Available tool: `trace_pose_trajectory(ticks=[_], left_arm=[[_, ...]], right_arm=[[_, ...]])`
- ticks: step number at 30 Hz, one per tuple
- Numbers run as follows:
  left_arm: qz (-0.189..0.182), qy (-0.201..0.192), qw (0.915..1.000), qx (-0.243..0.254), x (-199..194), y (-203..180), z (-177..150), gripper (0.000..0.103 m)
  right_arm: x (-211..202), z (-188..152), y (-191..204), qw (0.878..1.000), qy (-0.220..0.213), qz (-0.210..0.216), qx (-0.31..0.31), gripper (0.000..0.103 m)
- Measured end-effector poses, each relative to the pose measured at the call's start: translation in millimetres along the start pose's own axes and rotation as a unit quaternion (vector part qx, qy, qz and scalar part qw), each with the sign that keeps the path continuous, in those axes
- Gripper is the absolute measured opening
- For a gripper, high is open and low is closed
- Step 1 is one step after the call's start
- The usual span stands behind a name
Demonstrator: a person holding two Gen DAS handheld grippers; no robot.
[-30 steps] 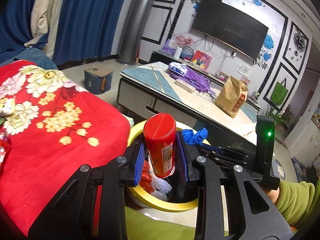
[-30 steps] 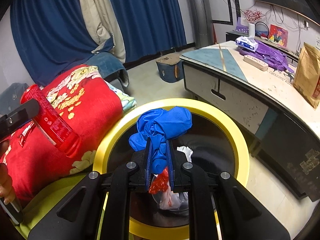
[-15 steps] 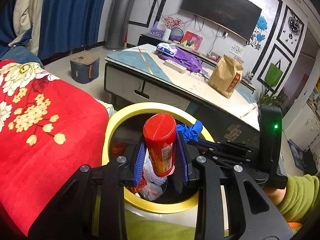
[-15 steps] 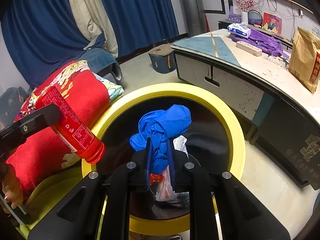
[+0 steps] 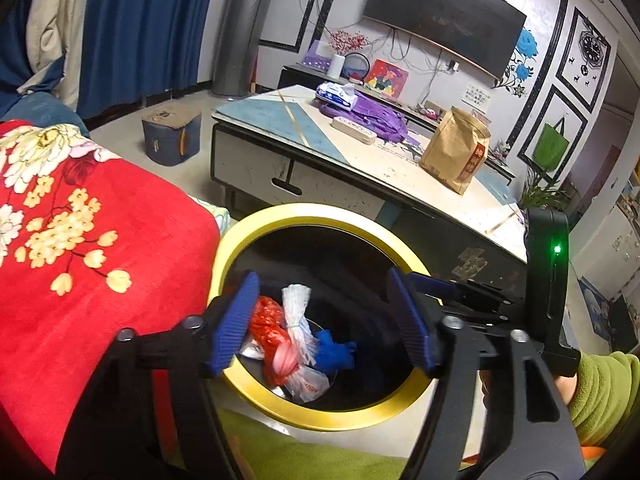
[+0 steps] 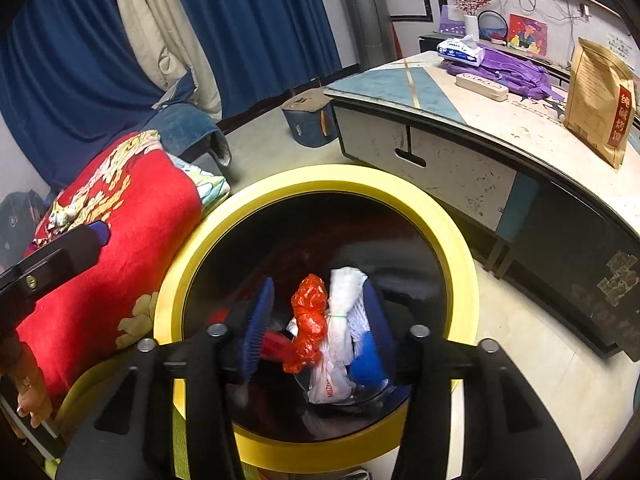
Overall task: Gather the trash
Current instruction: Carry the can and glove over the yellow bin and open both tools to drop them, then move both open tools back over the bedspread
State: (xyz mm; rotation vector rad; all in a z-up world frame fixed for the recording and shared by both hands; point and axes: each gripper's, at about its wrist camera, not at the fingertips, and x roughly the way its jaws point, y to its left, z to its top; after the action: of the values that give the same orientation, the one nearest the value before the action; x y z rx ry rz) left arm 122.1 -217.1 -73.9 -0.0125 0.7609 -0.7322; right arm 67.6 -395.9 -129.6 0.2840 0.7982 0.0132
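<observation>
Jaws of the left gripper and right gripper are opening empty; red can and blue glove, clamped a second ago, lie in the yellow-rimmed bin at lower centre, so both pieces are collected

It was a home living room: a wall-mounted television, blue curtains, framed pictures, a low tabletop and a floral blanket showed it.

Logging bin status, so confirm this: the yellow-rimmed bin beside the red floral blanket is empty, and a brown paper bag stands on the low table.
Not empty. The left wrist view shows the yellow-rimmed bin holding a red bag, a white bag and a blue glove. The rest holds: red floral blanket alongside, brown paper bag on the low table.
</observation>
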Motion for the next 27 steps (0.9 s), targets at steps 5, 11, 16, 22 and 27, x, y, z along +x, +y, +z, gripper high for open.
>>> trace_pose_trajectory(ticks=[5, 11, 16, 22, 27], left_arm=[[0.018, -0.018, 0.9997, 0.002, -12, 1, 0, 0.092], [0.048, -0.044, 0.9978, -0.006, -28, 5, 4, 0.092], [0.080, -0.064, 0.9946, -0.010, -44, 12, 4, 0.092], [0.116, -0.086, 0.9894, -0.013, -64, 21, 5, 0.092], [0.135, -0.106, 0.9851, -0.016, -81, 27, 4, 0.092]], right_arm=[[-5, 1, 2, 1.000, -0.013, 0.005, -0.004, 0.056], [-11, 2, 8, 0.999, -0.028, 0.010, -0.014, 0.061], [-15, 5, 13, 0.999, -0.036, 0.011, -0.022, 0.061], [-20, 11, 27, 0.998, -0.047, 0.021, -0.040, 0.061], [-27, 16, 44, 0.996, -0.061, 0.034, -0.064, 0.062]])
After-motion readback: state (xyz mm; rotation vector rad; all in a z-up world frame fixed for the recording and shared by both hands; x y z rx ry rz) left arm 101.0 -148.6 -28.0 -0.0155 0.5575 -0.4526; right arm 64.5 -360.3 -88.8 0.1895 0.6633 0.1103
